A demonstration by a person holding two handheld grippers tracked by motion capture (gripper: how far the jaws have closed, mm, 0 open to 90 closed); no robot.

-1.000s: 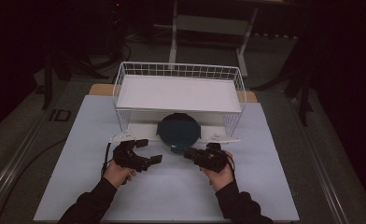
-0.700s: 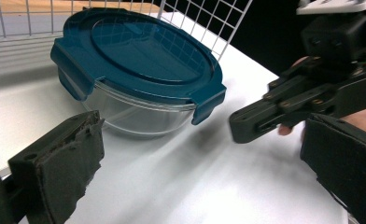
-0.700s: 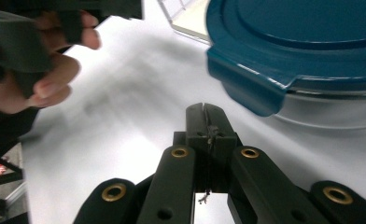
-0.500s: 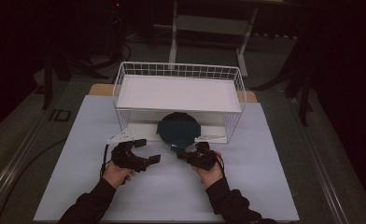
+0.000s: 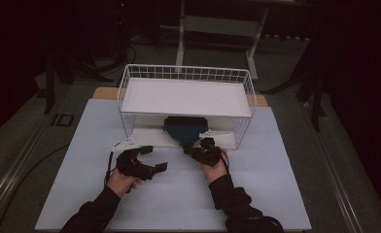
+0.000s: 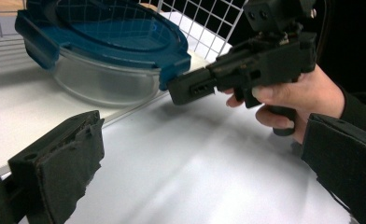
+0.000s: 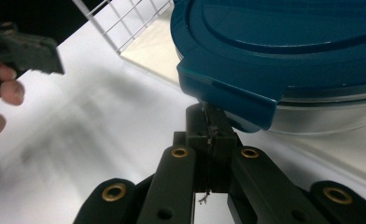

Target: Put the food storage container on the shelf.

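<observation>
High view: pale tabletop (image 5: 276, 194), dark room.

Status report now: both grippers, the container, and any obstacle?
Right gripper shut, fingers together, tip under a lid latch. Left gripper open, idle on the table. Container lidded, under the wire rack. Nothing in the way.

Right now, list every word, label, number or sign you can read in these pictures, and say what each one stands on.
No text can be read with certainty.
"ID", or something like it: a dark mark on the grey floor strip left of the table, too small and blurred to be sure.
Blue lid of the glass container: no print shows.
Wire basket: no label.
Left gripper and right gripper: no markings legible.
</observation>
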